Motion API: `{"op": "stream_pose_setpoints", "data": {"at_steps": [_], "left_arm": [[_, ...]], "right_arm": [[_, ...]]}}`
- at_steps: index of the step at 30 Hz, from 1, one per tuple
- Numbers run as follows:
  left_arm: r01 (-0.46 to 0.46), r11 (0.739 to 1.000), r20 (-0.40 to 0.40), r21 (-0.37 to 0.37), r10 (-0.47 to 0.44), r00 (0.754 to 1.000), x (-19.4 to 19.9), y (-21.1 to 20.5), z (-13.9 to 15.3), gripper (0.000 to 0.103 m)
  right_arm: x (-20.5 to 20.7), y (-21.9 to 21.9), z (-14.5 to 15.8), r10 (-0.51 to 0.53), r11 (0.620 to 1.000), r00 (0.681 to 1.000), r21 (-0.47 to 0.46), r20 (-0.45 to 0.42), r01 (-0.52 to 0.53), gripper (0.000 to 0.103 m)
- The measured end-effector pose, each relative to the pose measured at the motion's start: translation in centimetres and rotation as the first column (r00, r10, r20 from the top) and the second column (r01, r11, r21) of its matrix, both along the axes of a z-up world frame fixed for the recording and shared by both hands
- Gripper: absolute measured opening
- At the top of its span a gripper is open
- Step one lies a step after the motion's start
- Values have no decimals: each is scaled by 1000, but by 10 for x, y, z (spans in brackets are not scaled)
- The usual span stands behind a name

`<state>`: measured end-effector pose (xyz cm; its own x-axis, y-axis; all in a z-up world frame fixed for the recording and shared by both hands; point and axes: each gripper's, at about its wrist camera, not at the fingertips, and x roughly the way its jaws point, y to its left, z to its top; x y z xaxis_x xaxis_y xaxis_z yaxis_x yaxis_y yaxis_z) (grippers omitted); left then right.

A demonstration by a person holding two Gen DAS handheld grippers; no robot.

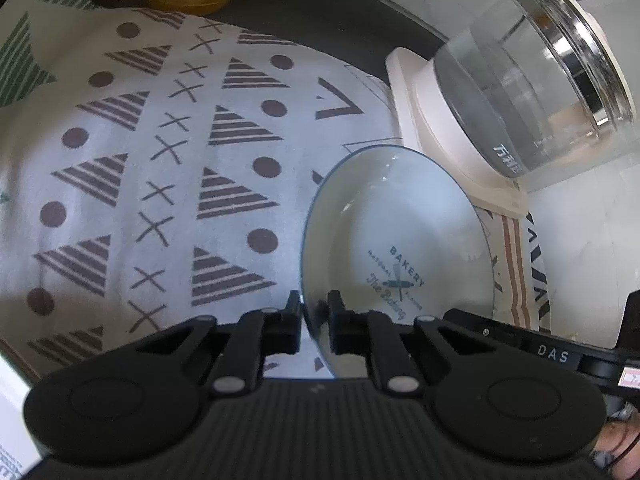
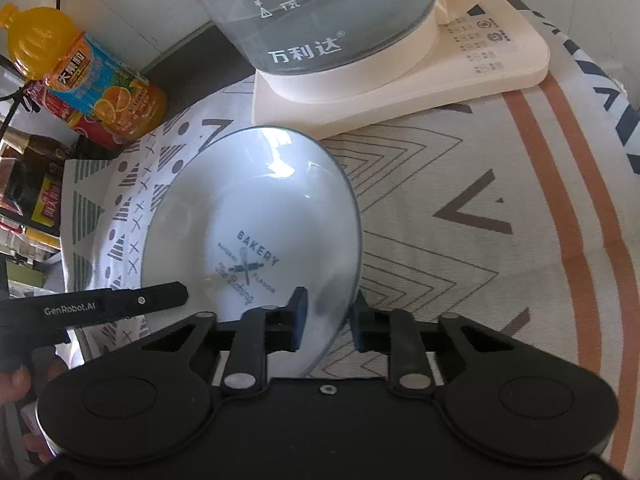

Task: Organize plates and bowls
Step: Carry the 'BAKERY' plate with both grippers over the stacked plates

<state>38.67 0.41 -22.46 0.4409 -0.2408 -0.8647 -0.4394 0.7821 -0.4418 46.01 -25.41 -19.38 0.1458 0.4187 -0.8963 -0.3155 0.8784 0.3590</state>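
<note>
A patterned cloth (image 1: 152,168) covers most of the table; it carries grey triangles, dots and crosses on one part and orange stripes with thin angular lines on the other part (image 2: 480,208). On this cloth, at the far side, stands a cream kettle base (image 2: 400,92) with a glass kettle (image 2: 320,20) on top, and the kettle has water inside. The bowl (image 1: 400,232) is just in front of the kettle base. It is white with a thin blue rim and the word BAKERY printed at the bottom. In the right wrist view the bowl (image 2: 256,220) looks tilted, with the near edge higher than the far edge, but I cannot tell if it touches the cloth.

Both claws hold this same bowl on its near rim. The left claw (image 1: 314,326) is clenched on the rim, one finger outside the wall and one finger inside. The right claw (image 2: 328,318) grasps the rim at another place in the same way, with its left finger inside the bowl and its right finger outside.

At the far left, behind the cloth, stands an orange juice bottle (image 2: 92,76) with a blue label, and beside it a red can (image 2: 86,128).
</note>
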Motion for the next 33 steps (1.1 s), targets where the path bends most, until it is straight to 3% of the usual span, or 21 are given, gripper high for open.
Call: {"op": "stream_pose_setpoints", "data": {"at_steps": [12,33], "left_arm": [[63,996,69,67,-68,995,1,3,29,11],[70,994,196,79,-84,977,-36,35,87,11]], "right_arm": [[-20,-2,32,-29,998,996,53,80,25,14],[-53,26,86,-104,989,974,120,203,81,14]]}}
